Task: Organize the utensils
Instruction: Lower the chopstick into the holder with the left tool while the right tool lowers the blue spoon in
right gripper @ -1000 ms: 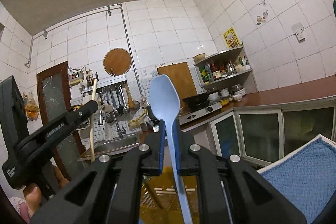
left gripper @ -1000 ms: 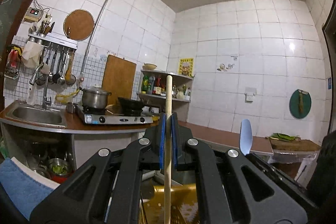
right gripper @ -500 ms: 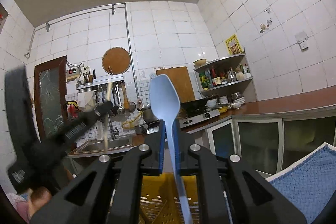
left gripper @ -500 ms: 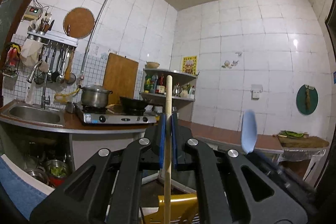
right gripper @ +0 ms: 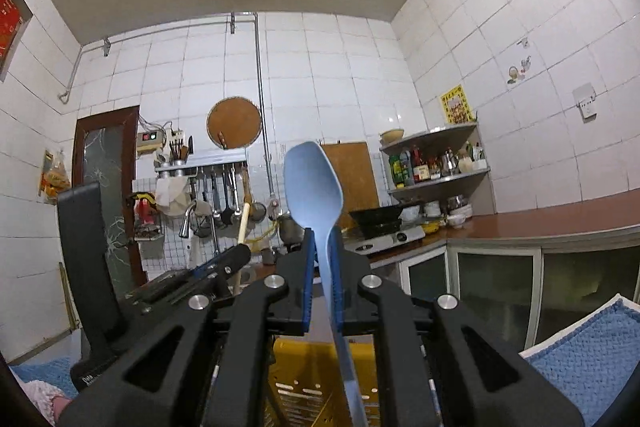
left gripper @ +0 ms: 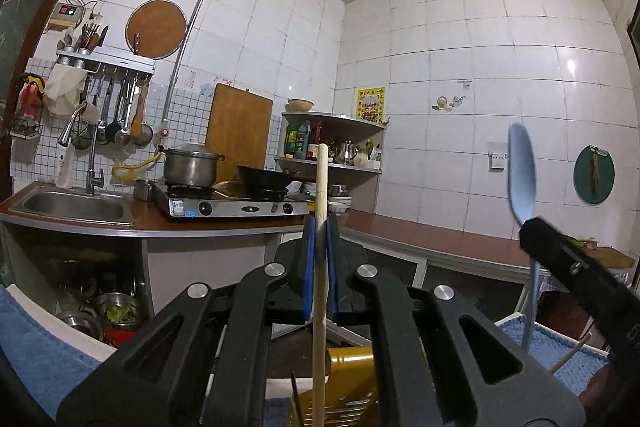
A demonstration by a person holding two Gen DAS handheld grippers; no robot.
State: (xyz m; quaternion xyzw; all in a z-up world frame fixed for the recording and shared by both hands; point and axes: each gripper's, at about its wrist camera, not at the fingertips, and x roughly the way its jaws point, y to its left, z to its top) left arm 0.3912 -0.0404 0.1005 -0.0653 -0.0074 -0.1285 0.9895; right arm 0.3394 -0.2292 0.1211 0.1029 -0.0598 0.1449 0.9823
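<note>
My left gripper (left gripper: 320, 227) is shut on a pale wooden stick (left gripper: 321, 187) that stands upright, its lower end reaching down over a yellow slotted basket (left gripper: 352, 359). My right gripper (right gripper: 321, 239) is shut on a light blue plastic spoon (right gripper: 312, 183), bowl up, handle hanging down over the same yellow basket (right gripper: 292, 387). In the left wrist view the right gripper (left gripper: 532, 227) appears at the right with the blue spoon (left gripper: 521, 171). In the right wrist view the left gripper (right gripper: 240, 253) sits at the left with its wooden stick (right gripper: 244, 223).
A blue towel (right gripper: 588, 359) lies beside the basket on both sides. Behind stand a sink (left gripper: 72, 207), a gas stove (left gripper: 228, 205) with a steel pot (left gripper: 192, 167) and black wok (left gripper: 264, 179), a corner shelf (left gripper: 332, 143) of bottles and a brown counter (left gripper: 432, 235).
The left gripper has sunk and shifted with its stick, so the kitchen sits higher in its view. The two grippers now stand closer side by side. Both grips are unchanged.
</note>
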